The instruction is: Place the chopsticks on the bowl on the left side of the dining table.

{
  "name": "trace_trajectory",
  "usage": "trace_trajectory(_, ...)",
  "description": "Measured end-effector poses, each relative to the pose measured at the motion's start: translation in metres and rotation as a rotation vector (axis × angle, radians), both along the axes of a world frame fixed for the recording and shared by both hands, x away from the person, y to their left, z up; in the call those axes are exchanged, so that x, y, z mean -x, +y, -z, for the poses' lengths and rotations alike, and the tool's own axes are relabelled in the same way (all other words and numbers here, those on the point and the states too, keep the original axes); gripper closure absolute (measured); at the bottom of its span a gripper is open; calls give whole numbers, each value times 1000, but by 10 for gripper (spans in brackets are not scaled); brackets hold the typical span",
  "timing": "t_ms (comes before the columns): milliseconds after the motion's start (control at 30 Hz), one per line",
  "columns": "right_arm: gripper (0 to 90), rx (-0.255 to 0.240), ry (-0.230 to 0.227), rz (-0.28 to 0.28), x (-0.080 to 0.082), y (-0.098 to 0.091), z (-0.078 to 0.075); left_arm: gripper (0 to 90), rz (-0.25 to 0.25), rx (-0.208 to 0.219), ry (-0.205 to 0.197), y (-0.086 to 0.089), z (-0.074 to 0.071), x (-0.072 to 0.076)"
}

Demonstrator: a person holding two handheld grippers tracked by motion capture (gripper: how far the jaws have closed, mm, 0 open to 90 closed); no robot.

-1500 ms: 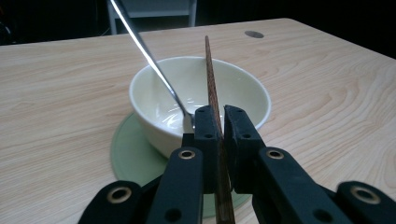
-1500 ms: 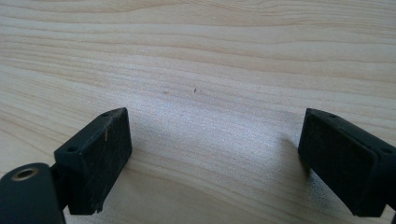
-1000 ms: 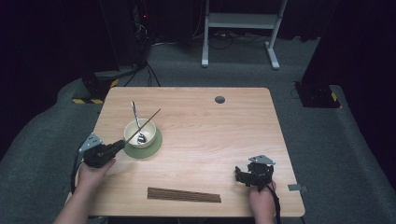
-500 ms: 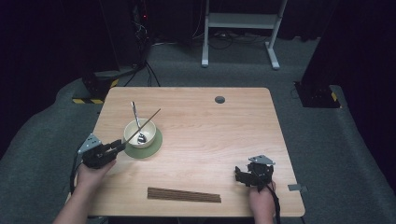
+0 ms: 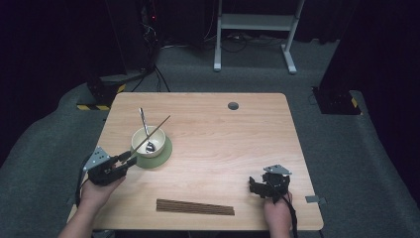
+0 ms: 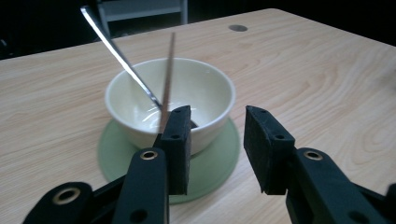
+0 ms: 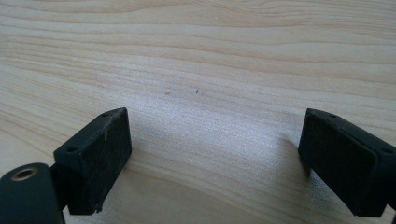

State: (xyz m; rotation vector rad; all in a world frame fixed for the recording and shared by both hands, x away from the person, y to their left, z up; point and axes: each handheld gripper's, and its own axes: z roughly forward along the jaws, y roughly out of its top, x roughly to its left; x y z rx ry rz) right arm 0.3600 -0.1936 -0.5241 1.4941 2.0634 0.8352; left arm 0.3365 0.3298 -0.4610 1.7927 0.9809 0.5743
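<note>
The room around me was dark, with grey carpet under a pale wooden desk (image 5: 228, 148) and a white metal frame (image 5: 257, 22) standing on the floor beyond the far edge. A small round hole (image 5: 233, 105) sat near the desk's far edge.

On the left half of the desk a cream bowl (image 5: 147, 143) stood on a green coaster (image 5: 166, 153). A metal spoon (image 5: 144, 125) leaned in the bowl with its handle pointing away from me, and a single dark chopstick (image 5: 157, 128) rested across the bowl's rim, its far end raised and its near end coming down toward my left tongs (image 5: 128, 159).

My left tongs had just been opening; in the left gripper view their jaws stood a moderate way apart with nothing between the pads. The chopstick's near end passed behind the left-hand pad (image 6: 177, 140), just outside the gap, so I could not tell whether it touched that pad. The tongs' tips lay just beside the bowl and over the coaster's near edge.

A bundle of dark chopsticks (image 5: 195, 207) lay flat near the desk's near edge, between my two hands and well apart from both tongs.

My right tongs (image 5: 256, 186) rested low over the bare desk at the right, jaws spread wide and holding nothing.
</note>
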Motion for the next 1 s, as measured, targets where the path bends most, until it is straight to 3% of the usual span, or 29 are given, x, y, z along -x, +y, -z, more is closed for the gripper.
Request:
trace_trajectory(333,92,0,0,0,0,0,0,598,122,-79,21,-47,3,16)
trace_trajectory(433,92,0,0,-2,0,0,0,571,167,-83,59,-62,12,18)
trace_trajectory(533,92,0,0,-2,0,0,0,559,224,-144,81,-76,21,19)
trace_trajectory(1000,92,0,0,-2,0,0,0,489,367,-192,190,-100,42,21)
